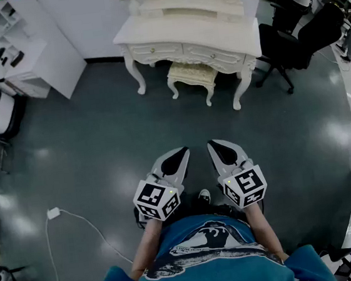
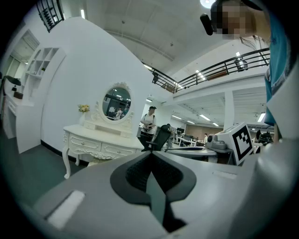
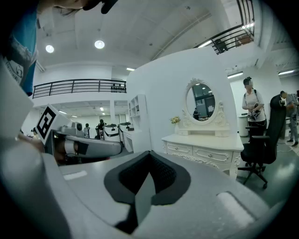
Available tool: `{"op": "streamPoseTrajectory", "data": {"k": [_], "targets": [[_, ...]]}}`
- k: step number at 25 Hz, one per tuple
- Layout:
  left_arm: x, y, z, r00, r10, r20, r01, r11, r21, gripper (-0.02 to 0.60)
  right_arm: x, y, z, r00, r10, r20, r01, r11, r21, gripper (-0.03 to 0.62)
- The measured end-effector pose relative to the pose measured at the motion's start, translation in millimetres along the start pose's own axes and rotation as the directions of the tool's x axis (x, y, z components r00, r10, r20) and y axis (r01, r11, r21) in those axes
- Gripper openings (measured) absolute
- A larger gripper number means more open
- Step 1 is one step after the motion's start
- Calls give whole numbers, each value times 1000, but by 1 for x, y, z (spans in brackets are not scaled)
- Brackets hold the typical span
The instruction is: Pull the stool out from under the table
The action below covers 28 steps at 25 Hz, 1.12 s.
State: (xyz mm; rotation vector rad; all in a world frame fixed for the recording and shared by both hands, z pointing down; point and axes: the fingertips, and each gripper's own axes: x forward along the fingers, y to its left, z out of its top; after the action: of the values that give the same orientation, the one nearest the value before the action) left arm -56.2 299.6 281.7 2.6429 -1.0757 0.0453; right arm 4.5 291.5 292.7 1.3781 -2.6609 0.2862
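The dark floor [image 1: 89,153] fills most of the frame; the white dressing table [image 1: 144,32] stands at upper centre; a black office chair [image 1: 293,41] sits upper right; the stool [image 1: 191,74] is tucked between the table's legs; at lower centre, the left gripper [image 1: 183,150] and right gripper [image 1: 212,144] hover side by side, jaws pinched together on nothing, well apart from the stool.

Stool [image 1: 192,73]: cream, padded seat, carved curved legs, upright. Tucked partly under table front, between its front legs, near edge of seat sticking out over dark floor. Table [image 1: 150,32]: white ornate dressing table, drawers along front, oval mirror on top, back against white wall.
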Motion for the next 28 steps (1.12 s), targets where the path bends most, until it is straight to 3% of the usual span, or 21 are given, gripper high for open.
{"op": "streamPoseTrajectory", "data": {"k": [12,28], "targets": [[-2,-4,-2,1000,16,-1,-16,1000,21,12,-1,-1,1,999,0,33,0,1000,-15,2],[6,-3,-4,999,43,-27,-43,999,15,12,3,-17,-4,999,31,35,-33,998,52,2]]}}
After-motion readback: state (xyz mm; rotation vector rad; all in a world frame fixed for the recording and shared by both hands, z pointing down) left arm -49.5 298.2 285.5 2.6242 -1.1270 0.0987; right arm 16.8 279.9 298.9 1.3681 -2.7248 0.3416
